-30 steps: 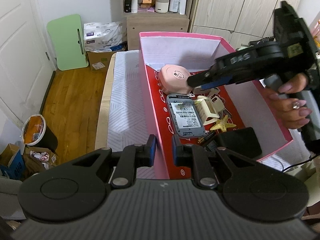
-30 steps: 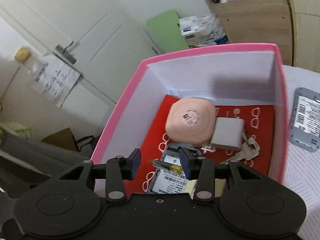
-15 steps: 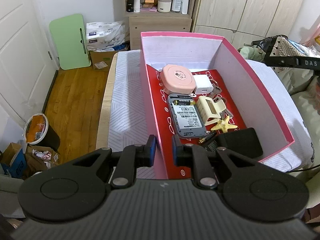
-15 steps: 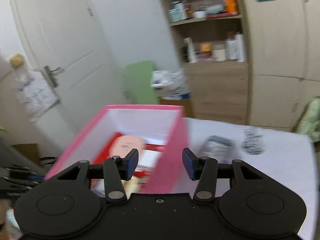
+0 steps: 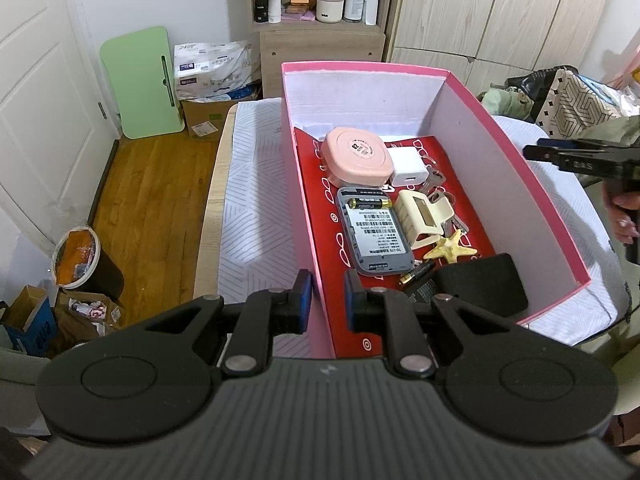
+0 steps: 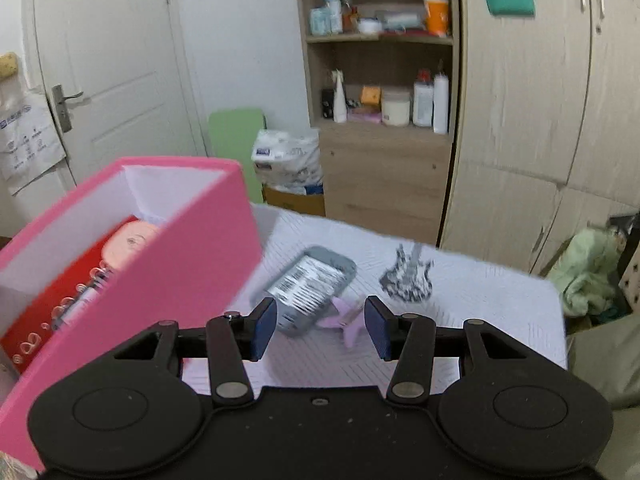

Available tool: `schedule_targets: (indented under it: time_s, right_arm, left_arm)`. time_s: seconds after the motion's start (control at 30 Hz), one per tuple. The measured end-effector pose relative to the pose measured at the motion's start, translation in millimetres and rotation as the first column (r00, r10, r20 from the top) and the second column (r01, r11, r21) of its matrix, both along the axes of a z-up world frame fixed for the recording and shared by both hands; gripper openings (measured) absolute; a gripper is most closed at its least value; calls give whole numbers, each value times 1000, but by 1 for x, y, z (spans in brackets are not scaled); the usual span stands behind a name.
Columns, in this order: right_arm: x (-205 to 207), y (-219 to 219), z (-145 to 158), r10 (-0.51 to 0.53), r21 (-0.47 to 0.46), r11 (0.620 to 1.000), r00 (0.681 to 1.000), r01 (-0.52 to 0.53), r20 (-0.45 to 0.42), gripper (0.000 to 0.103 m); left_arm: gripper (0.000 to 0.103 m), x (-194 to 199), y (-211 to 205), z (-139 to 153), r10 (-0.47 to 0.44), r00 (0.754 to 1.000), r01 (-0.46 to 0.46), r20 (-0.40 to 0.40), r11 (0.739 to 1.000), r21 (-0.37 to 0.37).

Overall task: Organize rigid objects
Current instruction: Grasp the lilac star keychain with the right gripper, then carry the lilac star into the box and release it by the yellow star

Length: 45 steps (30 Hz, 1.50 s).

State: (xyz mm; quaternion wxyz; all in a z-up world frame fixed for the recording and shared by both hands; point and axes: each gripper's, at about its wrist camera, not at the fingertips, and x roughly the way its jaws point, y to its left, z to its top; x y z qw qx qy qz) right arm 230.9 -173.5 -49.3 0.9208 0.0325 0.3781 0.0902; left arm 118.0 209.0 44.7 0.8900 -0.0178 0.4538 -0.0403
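A pink box (image 5: 504,152) with a red floor stands on the white patterned bedcover (image 5: 256,200). Inside lie a pink round case (image 5: 357,155), a white charger (image 5: 408,166), a grey device (image 5: 374,236) with a battery on it, a cream clip (image 5: 422,216), a starfish (image 5: 450,249) and a black item (image 5: 484,286). My left gripper (image 5: 325,304) straddles the box's near left wall, shut on it. My right gripper (image 6: 320,327) is open and empty, outside the box (image 6: 160,264), above a second grey device (image 6: 312,284), a purple starfish (image 6: 348,318) and a black-and-white guitar trinket (image 6: 408,276).
A wardrobe (image 6: 540,100) and a shelf unit (image 5: 320,12) with bottles stand behind the bed. A green board (image 5: 140,80), a paper pack and a trash bin (image 5: 80,264) are on the wooden floor at left. Bags and clothes lie at right (image 5: 572,96).
My right gripper has left the box and swung right, out over the bedcover beside it. The white charger now lies in the box. My left gripper has stayed on the box wall.
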Motion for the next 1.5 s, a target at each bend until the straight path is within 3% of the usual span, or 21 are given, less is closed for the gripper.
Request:
schedule_targets:
  time_s: [0.07, 0.27, 0.4, 0.53, 0.57, 0.63, 0.73, 0.93, 1.17, 1.33, 1.5]
  right_arm:
    - [10, -5, -12, 14, 10, 1000, 1000, -14, -23, 54]
    - [25, -1, -36, 85, -81, 993, 996, -84, 15, 55]
    - [32, 1, -50, 85, -151, 985, 996, -82, 17, 65]
    - [33, -10, -54, 54, -78, 996, 998, -51, 37, 68]
    - [32, -10, -55, 52, -78, 996, 998, -49, 40, 67]
    - [30, -8, -54, 71, -89, 994, 997, -67, 43, 51]
    - [26, -7, -50, 49, -75, 996, 998, -45, 49, 49]
    - [10, -6, -34, 20, -56, 998, 995, -14, 97, 47]
    - [-18, 9, 9, 75, 12, 997, 981, -78, 179, 47]
    - [-40, 35, 51, 176, 88, 976, 958, -200, 226, 47]
    - [-54, 78, 77, 335, 103, 926, 915, -364, 227, 47]
  left_arm:
    - [14, 1, -1, 0, 0, 1000, 0, -3, 1000, 7]
    - [15, 1, -1, 0, -2, 1000, 2, -5, 1000, 2]
    - [15, 1, -1, 0, -2, 1000, 2, -5, 1000, 0]
    - [15, 1, -1, 0, -1, 1000, 1, -6, 1000, -3]
    - [15, 1, -1, 0, -1, 1000, 1, -6, 1000, -3]
    - [15, 1, -1, 0, -1, 1000, 1, -5, 1000, -2]
    - [15, 1, 0, 0, 2, 1000, -2, -5, 1000, -1]
    - [15, 1, 1, -1, 5, 1000, -5, -5, 1000, -5]
    - [15, 1, 0, -1, 9, 1000, -9, -6, 1000, -6]
    - [15, 1, 0, -2, 8, 1000, -8, -9, 1000, 0]
    - [15, 3, -3, -2, 1, 1000, -1, -15, 1000, 16]
